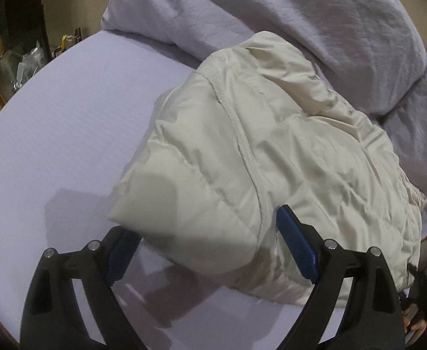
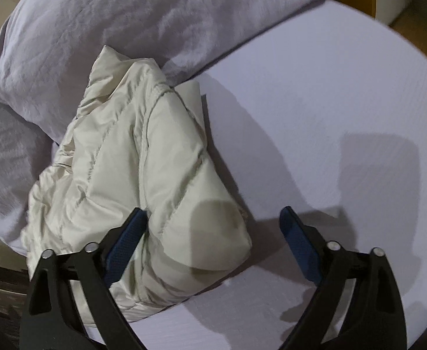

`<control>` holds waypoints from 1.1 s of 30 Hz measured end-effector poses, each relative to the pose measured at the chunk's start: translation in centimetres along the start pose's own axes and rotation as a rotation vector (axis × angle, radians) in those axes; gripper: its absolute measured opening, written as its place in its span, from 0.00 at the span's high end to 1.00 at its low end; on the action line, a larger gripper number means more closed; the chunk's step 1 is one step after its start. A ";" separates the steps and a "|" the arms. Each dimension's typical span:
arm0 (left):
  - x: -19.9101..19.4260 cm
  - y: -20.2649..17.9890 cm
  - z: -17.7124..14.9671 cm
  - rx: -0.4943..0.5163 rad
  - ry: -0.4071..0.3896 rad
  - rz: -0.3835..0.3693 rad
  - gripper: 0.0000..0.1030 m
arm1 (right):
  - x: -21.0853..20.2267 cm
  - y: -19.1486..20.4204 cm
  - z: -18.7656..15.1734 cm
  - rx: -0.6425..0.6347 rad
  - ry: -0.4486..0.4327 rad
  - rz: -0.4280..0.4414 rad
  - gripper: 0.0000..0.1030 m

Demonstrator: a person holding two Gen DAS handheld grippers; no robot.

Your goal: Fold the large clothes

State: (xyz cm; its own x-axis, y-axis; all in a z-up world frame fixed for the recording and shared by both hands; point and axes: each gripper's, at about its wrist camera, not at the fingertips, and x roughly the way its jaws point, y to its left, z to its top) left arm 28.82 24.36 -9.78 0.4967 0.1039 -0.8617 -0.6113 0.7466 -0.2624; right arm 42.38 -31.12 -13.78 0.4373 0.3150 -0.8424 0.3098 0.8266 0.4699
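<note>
A cream quilted puffer jacket [image 1: 260,157] lies bunched and partly folded on a lavender bed sheet [image 1: 61,134]. My left gripper [image 1: 210,245] is open, its blue-padded fingers straddling the jacket's near corner from above. In the right wrist view the same jacket [image 2: 143,169] lies left of centre on the sheet [image 2: 330,134]. My right gripper [image 2: 213,242] is open wide; its left finger rests against the jacket's near edge, its right finger is over bare sheet. Neither gripper holds anything.
A crumpled lavender duvet [image 1: 315,23] lies behind the jacket, also in the right wrist view [image 2: 126,17]. A cluttered dark bedside area [image 1: 18,58] is beyond the bed's left edge. Wooden floor [image 2: 411,23] lies past the far right edge.
</note>
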 end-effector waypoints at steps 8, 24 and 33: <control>0.0 0.3 0.5 -0.059 -0.036 -0.028 0.46 | -0.3 2.3 -1.0 -0.071 -0.044 0.021 0.68; -6.0 4.4 -3.2 0.013 -0.107 -0.043 0.65 | -5.4 2.7 -7.3 -0.200 -0.024 0.066 0.75; -9.7 9.1 -9.0 0.007 -0.101 -0.042 0.65 | -9.3 -0.5 -13.2 -0.215 0.001 0.090 0.75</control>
State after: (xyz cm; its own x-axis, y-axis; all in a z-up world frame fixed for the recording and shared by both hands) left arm 12.91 24.24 -7.75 0.5814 0.1374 -0.8020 -0.5844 0.7563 -0.2940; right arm 27.04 -28.31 -9.71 0.4542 0.3924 -0.7998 0.0820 0.8756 0.4761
